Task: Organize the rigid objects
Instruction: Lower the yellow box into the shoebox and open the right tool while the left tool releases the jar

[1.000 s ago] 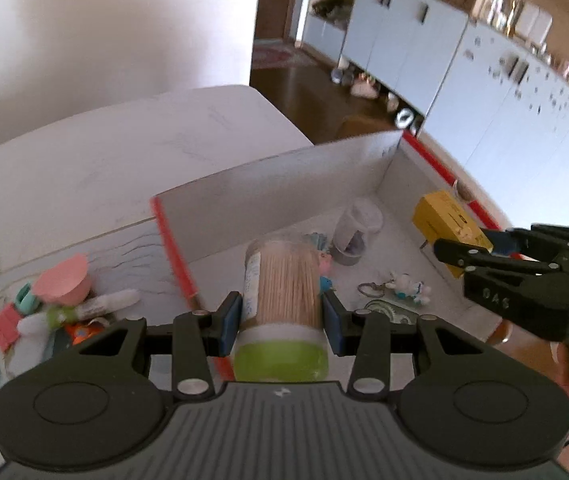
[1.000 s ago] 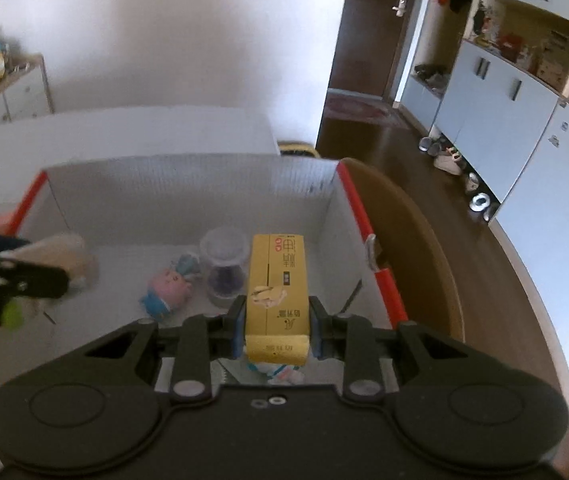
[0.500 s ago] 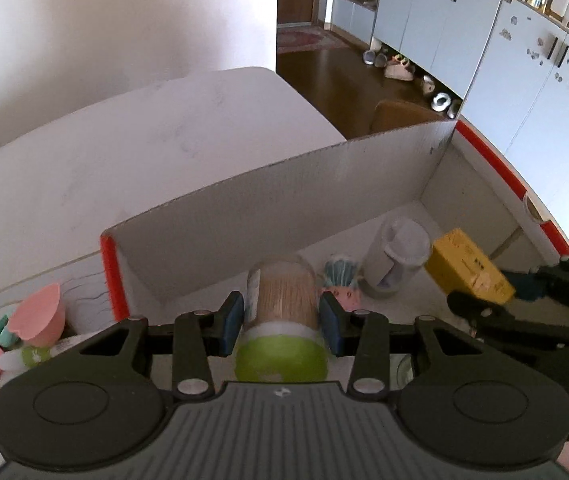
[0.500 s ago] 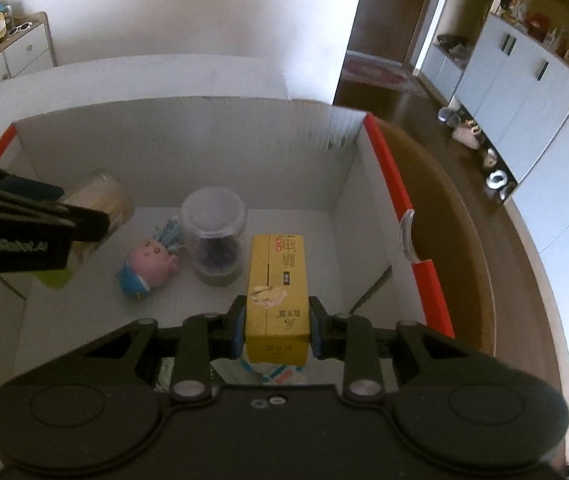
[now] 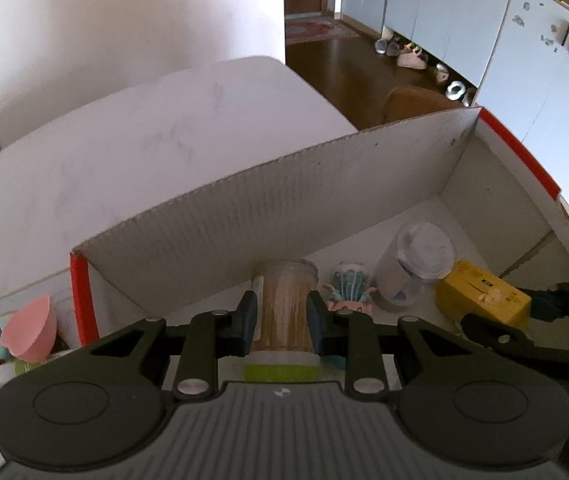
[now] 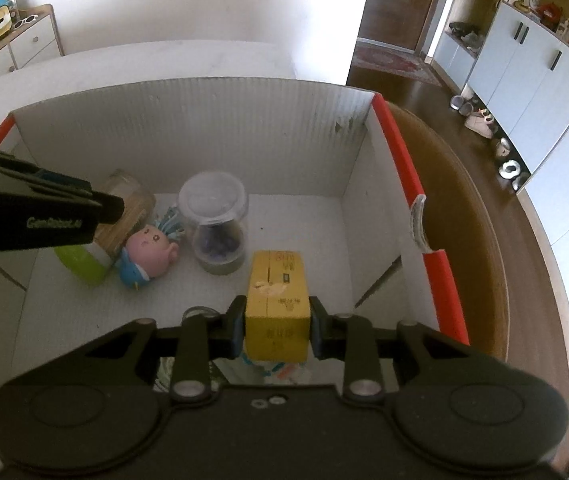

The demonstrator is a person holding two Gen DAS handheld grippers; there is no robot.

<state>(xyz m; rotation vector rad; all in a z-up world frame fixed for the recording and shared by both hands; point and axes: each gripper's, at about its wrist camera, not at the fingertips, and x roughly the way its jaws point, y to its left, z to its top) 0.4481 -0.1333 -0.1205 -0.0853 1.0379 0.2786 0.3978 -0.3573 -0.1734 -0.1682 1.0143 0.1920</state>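
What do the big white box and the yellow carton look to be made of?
Big white box: apparently corrugated board or plastic, matte; fine ribbing lines its walls. Yellow carton: likely printed paperboard with a slight sheen, showing sharp folded edges and a scuffed patch, held in the right gripper.

Both wrist views down into box

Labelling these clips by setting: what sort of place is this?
Most likely a home, perhaps a dining or entry area: shoes beside light blue cabinets, a rug near a doorway, and a white table.
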